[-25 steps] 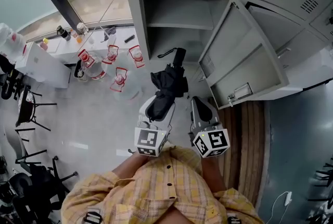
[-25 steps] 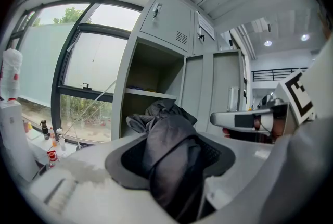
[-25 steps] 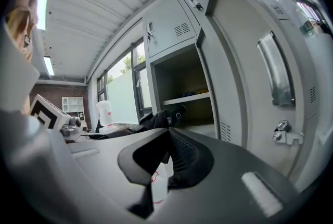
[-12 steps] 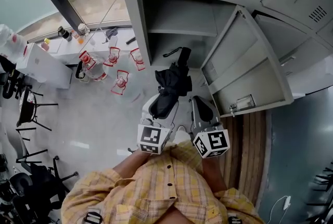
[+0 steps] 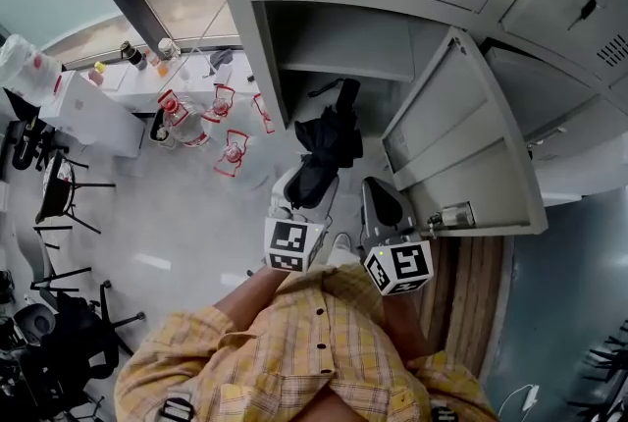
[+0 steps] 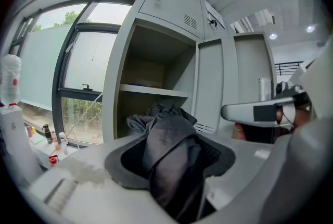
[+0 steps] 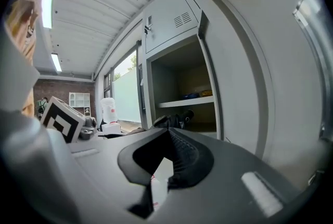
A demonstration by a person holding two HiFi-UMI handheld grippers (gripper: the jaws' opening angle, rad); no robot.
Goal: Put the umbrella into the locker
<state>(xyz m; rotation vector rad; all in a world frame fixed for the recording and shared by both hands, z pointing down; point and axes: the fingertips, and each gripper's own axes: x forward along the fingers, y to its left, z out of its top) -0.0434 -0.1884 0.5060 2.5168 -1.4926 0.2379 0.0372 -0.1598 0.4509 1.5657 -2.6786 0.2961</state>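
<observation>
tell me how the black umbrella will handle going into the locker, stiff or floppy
The umbrella is probably floppy outside: its loose cloth bunches and sags around the left gripper, which is shut on it. Likely stiff along its length, since the handle points straight toward the locker. It seems light, held by one gripper alone.

The umbrella point(image 5: 326, 150) is sitting in the left hand-held gripper point(image 5: 302, 192), poking toward the locker point(image 5: 339, 42) ahead, its door point(image 5: 461, 150) hanging open on the right.
</observation>
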